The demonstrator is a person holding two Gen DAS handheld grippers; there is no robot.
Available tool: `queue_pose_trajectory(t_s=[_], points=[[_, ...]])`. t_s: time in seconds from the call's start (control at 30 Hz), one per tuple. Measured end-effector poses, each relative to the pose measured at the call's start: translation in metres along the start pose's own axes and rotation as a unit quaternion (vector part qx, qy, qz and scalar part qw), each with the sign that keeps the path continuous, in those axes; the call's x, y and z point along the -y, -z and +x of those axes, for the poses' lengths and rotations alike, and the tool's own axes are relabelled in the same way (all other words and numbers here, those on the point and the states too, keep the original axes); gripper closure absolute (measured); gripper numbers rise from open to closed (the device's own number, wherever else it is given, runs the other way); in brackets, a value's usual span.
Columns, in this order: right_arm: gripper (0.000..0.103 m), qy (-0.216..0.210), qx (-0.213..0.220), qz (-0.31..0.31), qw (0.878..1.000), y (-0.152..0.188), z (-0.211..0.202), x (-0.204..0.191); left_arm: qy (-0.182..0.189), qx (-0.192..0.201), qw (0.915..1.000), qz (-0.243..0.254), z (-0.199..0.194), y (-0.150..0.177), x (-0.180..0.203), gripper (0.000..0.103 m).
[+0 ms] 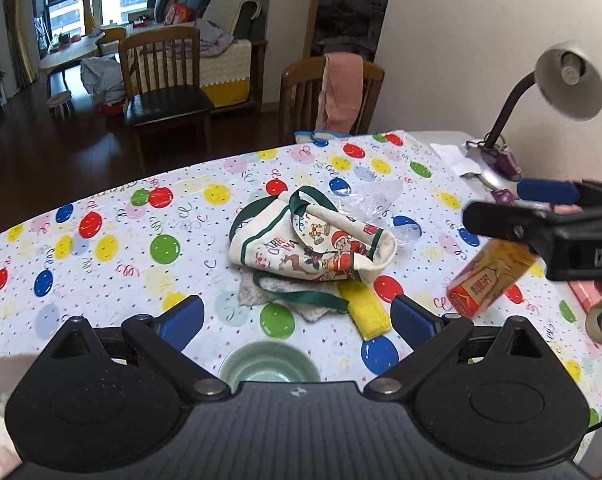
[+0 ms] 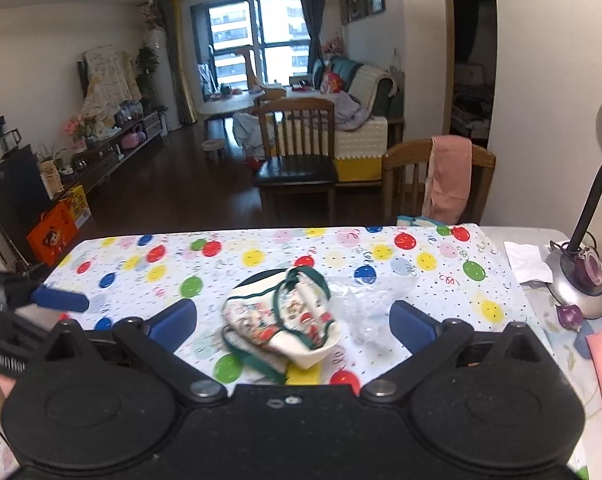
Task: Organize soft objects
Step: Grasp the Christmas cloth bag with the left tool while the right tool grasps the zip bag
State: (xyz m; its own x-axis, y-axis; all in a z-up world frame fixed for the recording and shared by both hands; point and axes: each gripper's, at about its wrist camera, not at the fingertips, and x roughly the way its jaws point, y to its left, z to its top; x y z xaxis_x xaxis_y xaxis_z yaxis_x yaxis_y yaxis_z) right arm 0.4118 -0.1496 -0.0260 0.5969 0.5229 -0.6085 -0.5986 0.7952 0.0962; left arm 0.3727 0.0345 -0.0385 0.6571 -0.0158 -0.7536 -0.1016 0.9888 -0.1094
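I'm looking out over the balloon-print tablecloth [image 1: 101, 248]; its far edge is curving away toward two wooden chairs, one draped with a pink towel [image 1: 341, 88], and there's open cloth to the left of the pile. On the right a desk lamp [image 1: 569, 80] and an orange carton [image 1: 489, 280] are crowding the table. My left gripper [image 1: 297, 316] is standing wide with nothing between its blue pads, a green bowl [image 1: 269, 364] just under it. My right gripper [image 2: 293, 322] is spread wide too, gripping nothing. The Christmas cloth bag [image 1: 313, 246] is lying mid-table just ahead of both tools, not touching either. It's cream with green trim and handles, printed with Santa, crumpled on its side, sitting on a grey cloth [image 1: 261, 292] and a yellow sponge cloth [image 1: 367, 312], with clear crinkled plastic [image 1: 369, 200] just behind it.
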Motion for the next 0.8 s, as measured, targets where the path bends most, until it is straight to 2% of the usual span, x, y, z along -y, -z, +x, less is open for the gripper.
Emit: queue_pose_trajectory(t_s=[0.3,0.47,0.63,0.8], points=[[0.001,0.006,-0.049,0.018,0.999,-0.029,0.069,0.03,-0.03,-0.026,0.9992,-0.006,0.054,-0.032,0.016,0.003],[0.001,0.03,-0.08,0.043,0.995,-0.036,0.113,0.047,-0.026,-0.059,0.997,-0.043,0.087,-0.046,0.012,0.003],[0.001,0.047,-0.108,0.109,0.987,-0.039,0.151,0.071,-0.006,-0.092,0.9903,-0.104,0.117,-0.055,0.006,0.003],[0.001,0.065,-0.134,0.133,0.98,-0.03,0.182,0.085,0.009,-0.122,0.985,-0.122,0.143,-0.061,0.01,0.003]])
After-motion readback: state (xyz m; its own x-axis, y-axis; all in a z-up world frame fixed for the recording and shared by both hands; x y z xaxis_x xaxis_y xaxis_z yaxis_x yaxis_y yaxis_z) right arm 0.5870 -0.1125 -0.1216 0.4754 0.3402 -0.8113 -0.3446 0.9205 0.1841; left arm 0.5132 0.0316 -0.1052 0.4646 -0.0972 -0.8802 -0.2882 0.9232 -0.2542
